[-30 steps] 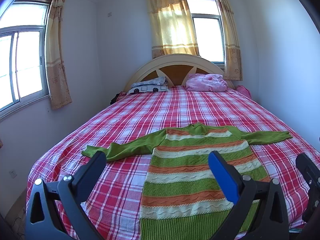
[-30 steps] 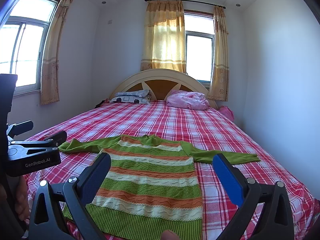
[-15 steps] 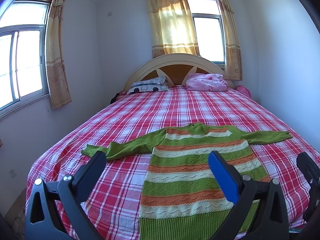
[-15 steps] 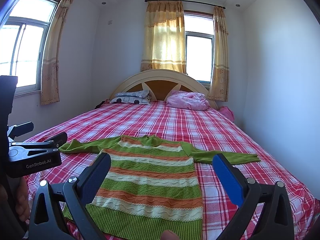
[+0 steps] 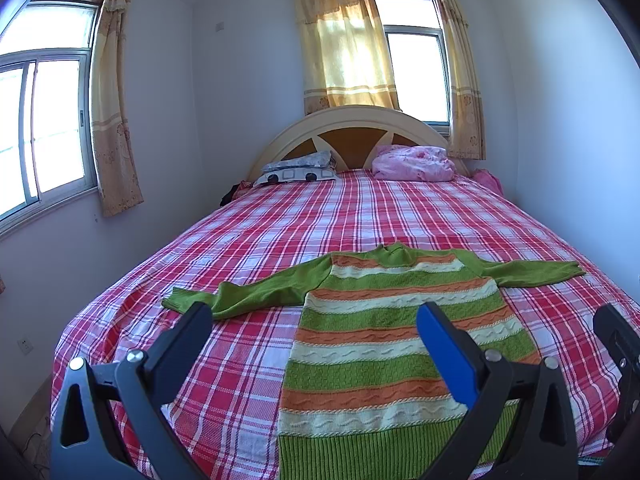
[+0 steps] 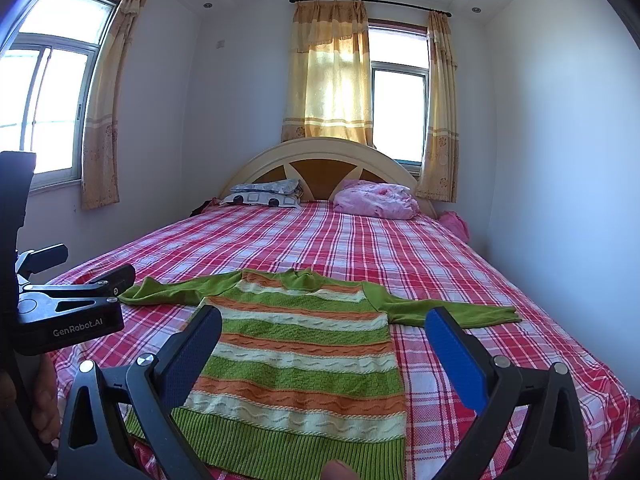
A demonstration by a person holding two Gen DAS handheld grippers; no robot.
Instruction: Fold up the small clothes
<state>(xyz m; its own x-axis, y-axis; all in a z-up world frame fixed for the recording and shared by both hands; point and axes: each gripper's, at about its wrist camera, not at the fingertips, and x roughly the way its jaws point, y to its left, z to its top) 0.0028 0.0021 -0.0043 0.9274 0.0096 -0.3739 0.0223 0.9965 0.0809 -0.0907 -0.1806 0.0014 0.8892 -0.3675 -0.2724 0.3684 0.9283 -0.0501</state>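
A small knitted sweater [image 5: 384,344] with green, orange and cream stripes lies flat on the red plaid bed [image 5: 360,216], both green sleeves spread out sideways. It also shows in the right wrist view [image 6: 304,352]. My left gripper [image 5: 316,320] is open and empty, held above the sweater's left half near the foot of the bed. My right gripper [image 6: 324,324] is open and empty above the sweater's hem side. The left gripper's body [image 6: 68,312] shows at the left of the right wrist view.
A patterned pillow [image 5: 296,170] and a pink bundle of bedding [image 5: 414,162] lie by the rounded headboard [image 5: 352,128]. White walls close both sides of the bed, with curtained windows left and behind.
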